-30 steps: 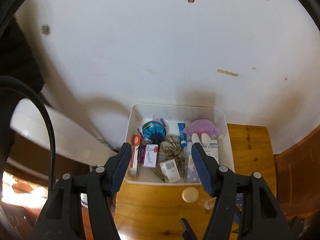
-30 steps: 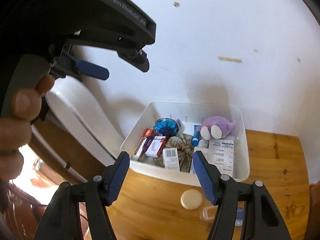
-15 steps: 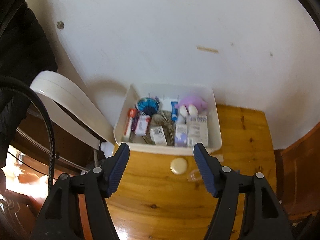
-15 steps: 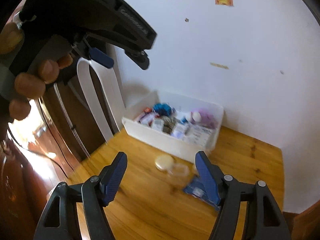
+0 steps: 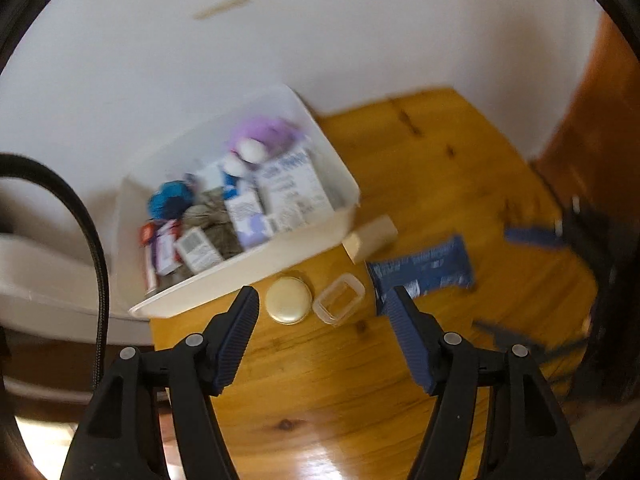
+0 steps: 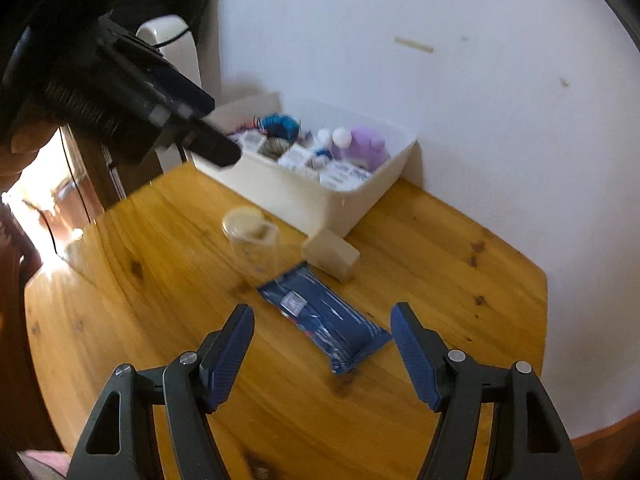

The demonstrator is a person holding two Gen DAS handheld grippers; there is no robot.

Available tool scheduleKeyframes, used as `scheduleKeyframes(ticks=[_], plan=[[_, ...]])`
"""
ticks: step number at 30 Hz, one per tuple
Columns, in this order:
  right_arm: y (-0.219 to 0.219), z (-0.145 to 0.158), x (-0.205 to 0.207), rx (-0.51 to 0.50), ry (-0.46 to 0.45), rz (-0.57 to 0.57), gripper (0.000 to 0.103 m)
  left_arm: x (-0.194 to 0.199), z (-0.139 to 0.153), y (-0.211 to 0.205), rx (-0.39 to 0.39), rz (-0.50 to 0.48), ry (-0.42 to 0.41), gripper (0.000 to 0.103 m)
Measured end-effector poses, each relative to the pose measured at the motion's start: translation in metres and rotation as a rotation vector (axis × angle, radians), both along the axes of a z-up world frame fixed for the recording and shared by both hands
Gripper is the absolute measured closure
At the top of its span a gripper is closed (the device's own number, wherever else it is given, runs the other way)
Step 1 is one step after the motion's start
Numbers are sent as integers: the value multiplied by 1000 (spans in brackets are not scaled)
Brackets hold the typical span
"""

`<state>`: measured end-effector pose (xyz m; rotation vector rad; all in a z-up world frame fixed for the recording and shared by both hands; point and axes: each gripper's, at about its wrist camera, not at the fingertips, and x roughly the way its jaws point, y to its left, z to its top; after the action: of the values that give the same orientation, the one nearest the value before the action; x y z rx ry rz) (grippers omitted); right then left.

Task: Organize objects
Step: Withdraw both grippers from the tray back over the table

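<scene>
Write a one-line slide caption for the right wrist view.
Open right hand-held gripper hovers over a blue packet on the wooden table, white bin of small items behind.

White wall (image 6: 460, 92), glossy wooden table (image 6: 140, 280), perhaps window glare at left.

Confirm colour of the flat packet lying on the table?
Dark blue packet with small white label; clearest in right wrist view.
</scene>
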<state>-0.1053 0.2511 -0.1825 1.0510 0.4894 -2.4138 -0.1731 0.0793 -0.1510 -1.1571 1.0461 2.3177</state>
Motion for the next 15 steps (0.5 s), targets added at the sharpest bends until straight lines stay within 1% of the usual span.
scheduleKeyframes(ticks=[3, 6, 7, 12, 15], plan=[[1, -18, -12, 40, -18, 36, 31, -11, -19, 1, -48, -32, -59, 33], [3, -36, -29, 45, -69, 54, 31, -23, -37, 4, -88, -78, -130, 33], [4, -40, -32, 47, -80, 56, 31, -26, -39, 4, -94, -80, -134, 33], [1, -54, -49, 38, -127, 96, 31, -42, -60, 6, -131, -108, -210, 33], [-2, -58, -54, 28, -156, 129, 31, -46, -70, 8, -164, -125, -224, 33]])
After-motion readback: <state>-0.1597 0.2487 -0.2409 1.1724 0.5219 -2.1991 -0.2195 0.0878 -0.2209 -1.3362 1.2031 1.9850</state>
